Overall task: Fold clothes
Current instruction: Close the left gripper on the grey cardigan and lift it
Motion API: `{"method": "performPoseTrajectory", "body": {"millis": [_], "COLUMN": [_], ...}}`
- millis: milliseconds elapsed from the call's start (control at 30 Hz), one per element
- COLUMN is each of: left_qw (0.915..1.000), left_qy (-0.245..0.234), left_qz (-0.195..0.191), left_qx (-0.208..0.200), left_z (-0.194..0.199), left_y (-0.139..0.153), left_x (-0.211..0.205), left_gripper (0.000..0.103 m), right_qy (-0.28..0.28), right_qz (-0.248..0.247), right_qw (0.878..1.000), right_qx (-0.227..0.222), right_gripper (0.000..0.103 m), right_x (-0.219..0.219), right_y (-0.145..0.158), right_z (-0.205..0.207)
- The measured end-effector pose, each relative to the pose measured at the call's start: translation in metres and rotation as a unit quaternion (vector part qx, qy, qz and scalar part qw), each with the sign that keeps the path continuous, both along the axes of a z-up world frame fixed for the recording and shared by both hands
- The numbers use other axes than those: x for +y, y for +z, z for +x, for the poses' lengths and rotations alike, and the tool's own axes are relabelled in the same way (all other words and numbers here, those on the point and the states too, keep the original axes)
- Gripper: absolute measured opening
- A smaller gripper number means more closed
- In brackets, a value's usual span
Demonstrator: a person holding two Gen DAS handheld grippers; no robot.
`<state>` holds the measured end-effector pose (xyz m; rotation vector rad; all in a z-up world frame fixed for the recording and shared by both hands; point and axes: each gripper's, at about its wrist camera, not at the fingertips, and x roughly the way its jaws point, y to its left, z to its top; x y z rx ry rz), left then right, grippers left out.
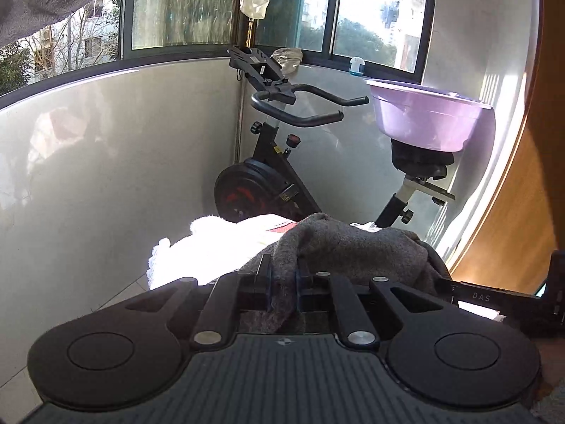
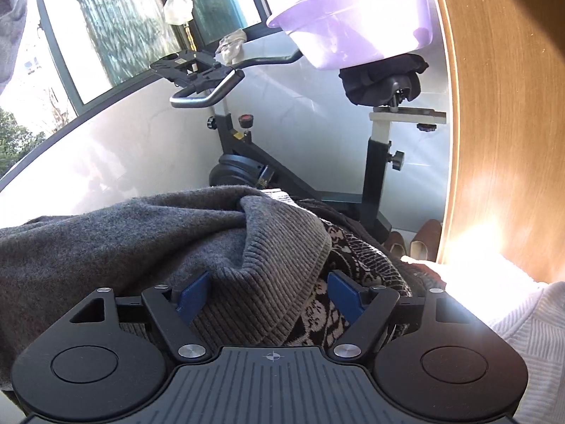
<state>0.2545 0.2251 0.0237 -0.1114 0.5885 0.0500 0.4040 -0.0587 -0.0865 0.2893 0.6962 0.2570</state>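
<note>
Grey knit sweater (image 2: 141, 240) — rumpled, ribbed hem (image 2: 275, 275) folded over.

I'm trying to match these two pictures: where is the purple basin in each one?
Left wrist view: the purple basin sits right of centre, on the exercise bike's seat.
Right wrist view: the basin is at the top right, tilted.
Shared landmark: the bike's handlebars.

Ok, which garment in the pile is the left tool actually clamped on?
The plain grey knit sweater: a fold of it is pinched in the left tool. The white garment lies behind it, and the black-and-white patterned knit lies under it, both ungripped.
</note>
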Motion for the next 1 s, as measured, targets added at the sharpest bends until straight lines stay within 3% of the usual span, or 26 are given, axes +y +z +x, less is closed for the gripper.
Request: {"method": "performPoseTrajectory", "body": {"millis": [33, 67, 100, 267, 333, 533, 667, 733, 900, 1000], "left_qw": [0.9999, 0.9993, 0.9984, 0.9941, 0.9930, 0.9903, 0.9865, 0.9861, 0.9854, 0.9838], "left_qy": [-0.009, -0.024, -0.036, -0.055, -0.062, -0.120, -0.151, -0.149, -0.154, -0.167], "left_qz": [0.000, -0.001, -0.002, -0.038, -0.044, -0.044, -0.060, -0.074, -0.072, -0.063], "left_qx": [-0.009, -0.028, -0.043, -0.085, -0.091, -0.055, -0.016, 0.000, 0.014, 0.017], "left_z": [-0.002, -0.008, -0.011, -0.014, -0.010, 0.008, 0.026, 0.033, 0.038, 0.035], "left_y": [0.007, 0.018, 0.026, 0.055, 0.058, 0.042, 0.022, 0.014, 0.006, 0.004], "left_x": [-0.002, -0.006, -0.008, -0.010, -0.013, -0.047, -0.072, -0.075, -0.078, -0.085], "left_gripper": [0.012, 0.012, 0.012, 0.012, 0.012, 0.012, 0.012, 0.012, 0.012, 0.012], "right_qy": [0.012, 0.022, 0.024, 0.011, -0.019, -0.131, -0.164, -0.146, -0.086, -0.041], "right_qz": [0.003, 0.000, -0.003, 0.017, 0.026, 0.035, -0.004, -0.013, -0.071, -0.120], "right_qw": [1.000, 1.000, 1.000, 1.000, 0.999, 0.990, 0.986, 0.989, 0.994, 0.992], "right_qx": [0.000, 0.001, -0.002, -0.021, -0.029, -0.040, -0.017, 0.003, 0.022, -0.006], "right_gripper": [0.042, 0.022, 0.016, 0.010, 0.009, 0.008, 0.008, 0.010, 0.053, 0.068], "right_x": [0.003, 0.005, 0.005, -0.018, -0.041, -0.115, -0.144, -0.148, -0.120, -0.086], "right_y": [0.001, 0.002, 0.005, 0.020, 0.028, 0.032, 0.017, 0.005, -0.010, -0.006], "right_z": [0.002, 0.003, 0.000, -0.024, -0.039, -0.078, -0.094, -0.096, -0.104, -0.105]}}
